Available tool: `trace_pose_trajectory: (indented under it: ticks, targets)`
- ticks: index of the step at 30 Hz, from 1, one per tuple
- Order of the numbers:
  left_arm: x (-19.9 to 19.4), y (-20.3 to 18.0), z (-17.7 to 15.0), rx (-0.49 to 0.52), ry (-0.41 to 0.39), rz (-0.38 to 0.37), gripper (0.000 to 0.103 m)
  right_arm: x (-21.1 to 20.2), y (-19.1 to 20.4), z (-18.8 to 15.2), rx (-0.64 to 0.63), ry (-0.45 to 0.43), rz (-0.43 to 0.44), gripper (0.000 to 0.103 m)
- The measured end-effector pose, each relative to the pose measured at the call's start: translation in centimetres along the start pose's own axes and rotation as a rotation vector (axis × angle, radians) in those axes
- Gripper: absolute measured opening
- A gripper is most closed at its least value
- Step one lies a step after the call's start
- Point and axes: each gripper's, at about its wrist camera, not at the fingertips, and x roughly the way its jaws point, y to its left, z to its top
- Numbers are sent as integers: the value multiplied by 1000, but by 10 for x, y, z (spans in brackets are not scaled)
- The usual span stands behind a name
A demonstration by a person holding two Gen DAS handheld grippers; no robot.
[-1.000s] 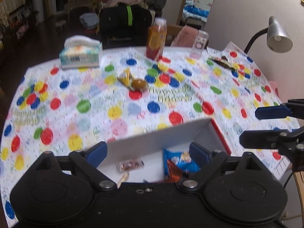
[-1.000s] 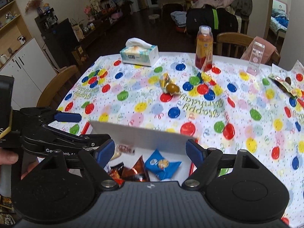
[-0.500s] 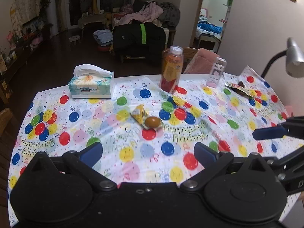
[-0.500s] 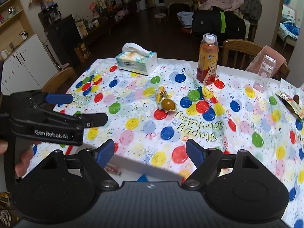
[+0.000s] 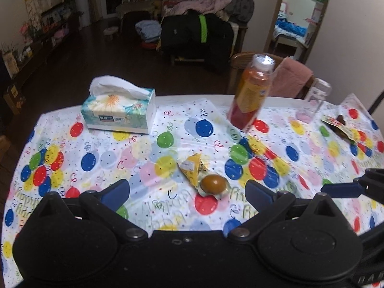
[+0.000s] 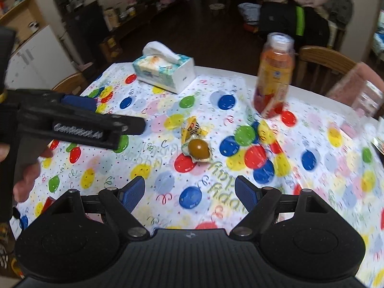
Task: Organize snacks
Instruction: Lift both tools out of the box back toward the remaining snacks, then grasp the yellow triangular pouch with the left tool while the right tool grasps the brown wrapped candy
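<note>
I see left gripper [image 5: 187,192] released, empty | right gripper [image 6: 189,189] released, empty | wrapped egg snack [image 6: 198,147] just ahead of both

dark floor [image 5: 72,55], wooden chair [image 6: 324,57]

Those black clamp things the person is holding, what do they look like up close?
Each gripper is matte black plastic: two rounded lobes with metal pivot screws and linkage arms ending in blue finger pads. The left gripper, seen side-on from the right wrist camera, carries white "GenRobot.AI" lettering. The right gripper has a ribbed body.
</note>
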Motion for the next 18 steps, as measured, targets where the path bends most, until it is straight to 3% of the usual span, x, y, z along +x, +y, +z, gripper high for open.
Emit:
trace_pose_trajectory:
  ticks: [18]
  targets:
    - [121, 3, 30, -97, 170, 7, 95, 119, -31, 30, -141, 63, 39, 82]
